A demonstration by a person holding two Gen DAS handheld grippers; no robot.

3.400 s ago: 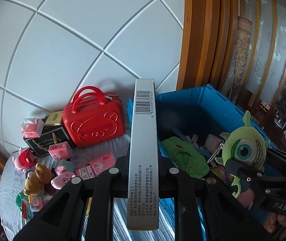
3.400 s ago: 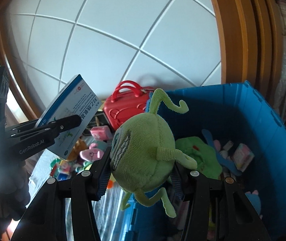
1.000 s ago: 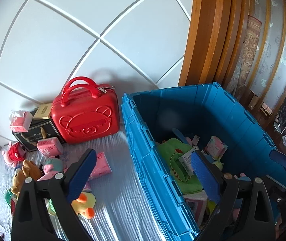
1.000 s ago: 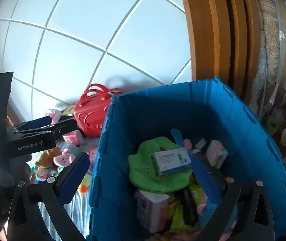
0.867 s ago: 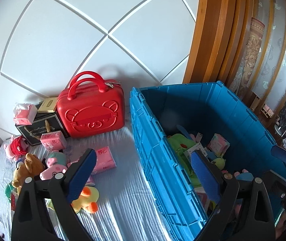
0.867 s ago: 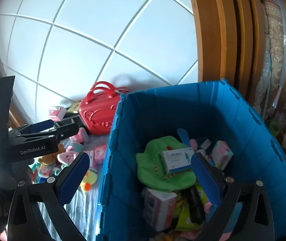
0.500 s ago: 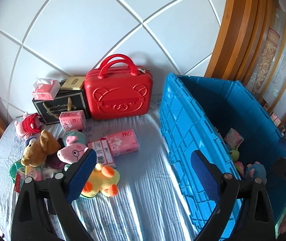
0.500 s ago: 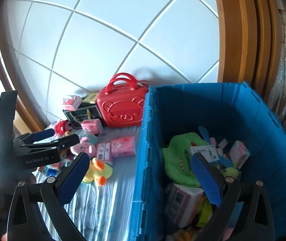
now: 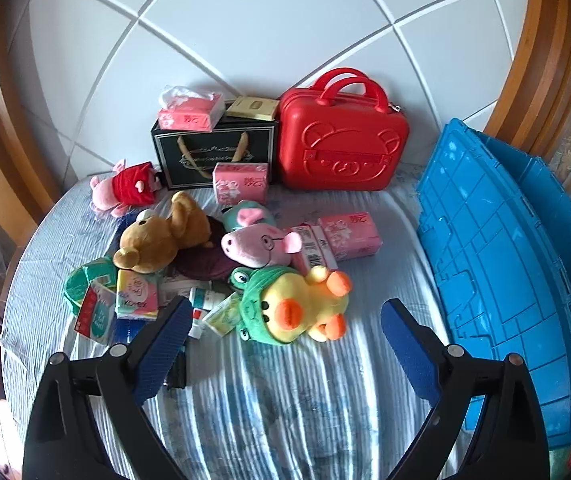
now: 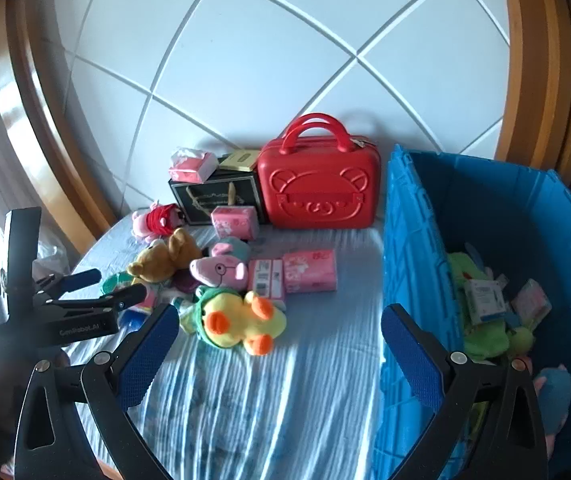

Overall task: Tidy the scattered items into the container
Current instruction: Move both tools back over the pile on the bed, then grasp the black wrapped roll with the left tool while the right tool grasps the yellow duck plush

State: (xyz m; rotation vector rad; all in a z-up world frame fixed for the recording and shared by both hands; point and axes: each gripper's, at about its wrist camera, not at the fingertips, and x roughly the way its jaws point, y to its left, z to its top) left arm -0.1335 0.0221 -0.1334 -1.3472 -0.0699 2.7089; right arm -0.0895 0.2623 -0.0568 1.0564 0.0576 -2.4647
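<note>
Scattered toys and packs lie on the striped cloth. A yellow duck plush [image 9: 305,304] [image 10: 241,320] rests just ahead of my left gripper [image 9: 285,344], which is open and empty above the cloth. Behind the duck are a pink pig plush [image 9: 261,244], a brown bear [image 9: 161,236] and pink tissue packs [image 9: 349,232]. The blue crate [image 9: 505,280] [image 10: 413,240] stands on the right and holds a green plush [image 10: 481,332] and a small box [image 10: 485,296]. My right gripper [image 10: 281,360] is open and empty, straddling the crate's left wall. The left gripper [image 10: 121,282] also shows at the left of the right wrist view.
A red suitcase [image 9: 341,140] and a black gift bag [image 9: 215,152] stand against the white tiled wall at the back. A small pink-and-red plush [image 9: 125,188] lies at the far left. Small packets and tubes [image 9: 133,300] are piled by the left finger. Wooden frames flank both sides.
Both grippers dropped the silver box and the green one-eyed plush, and now stand open. Both have since swung left from the crate toward the scattered toys.
</note>
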